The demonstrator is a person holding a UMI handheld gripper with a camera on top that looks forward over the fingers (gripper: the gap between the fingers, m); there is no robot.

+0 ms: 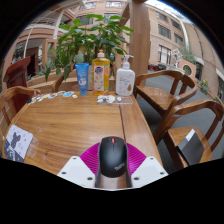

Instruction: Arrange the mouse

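A black computer mouse (112,156) with a red-tinted scroll wheel sits between my gripper's (112,150) two fingers. The magenta pads press against both of its sides, so the gripper is shut on it. The mouse points away from me, over the near part of a wooden table (70,125). Its rear end is hidden between the white finger bodies (78,172).
At the table's far edge stand a blue cup (82,75), a yellow bottle (101,72), a white pump bottle (125,79) and a leafy plant (85,38). Small items (106,98) lie before them. A printed card (15,143) lies at the left. Wooden chairs (172,100) stand at the right.
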